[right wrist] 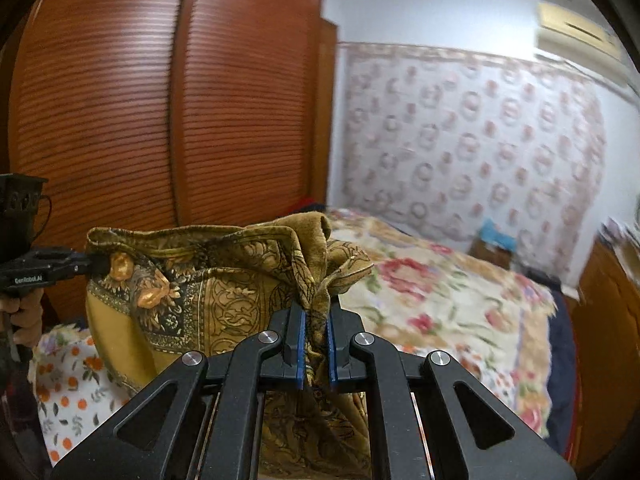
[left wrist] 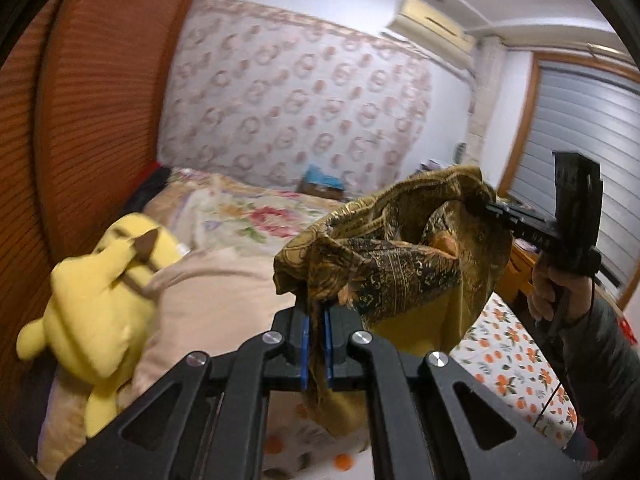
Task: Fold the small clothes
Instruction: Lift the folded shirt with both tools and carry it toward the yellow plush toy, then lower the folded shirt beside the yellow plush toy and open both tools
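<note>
A gold and brown patterned cloth [left wrist: 404,256] hangs in the air between my two grippers, above the bed. My left gripper [left wrist: 316,316] is shut on one bunched corner of it. My right gripper [right wrist: 316,316] is shut on another corner of the cloth [right wrist: 224,280]. In the left wrist view the right gripper [left wrist: 486,208] shows at the far right, hand-held, its tips buried in the cloth. In the right wrist view the left gripper [right wrist: 94,266] shows at the far left, pinching the cloth's edge. The cloth sags between them with loose folds.
A bed with a floral quilt [right wrist: 448,300] lies below and beyond. A sheet with orange fruit print [left wrist: 516,364] lies below the cloth. A yellow plush toy [left wrist: 92,300] rests on a beige pillow [left wrist: 216,304]. A wooden slatted wardrobe [right wrist: 160,100] stands alongside.
</note>
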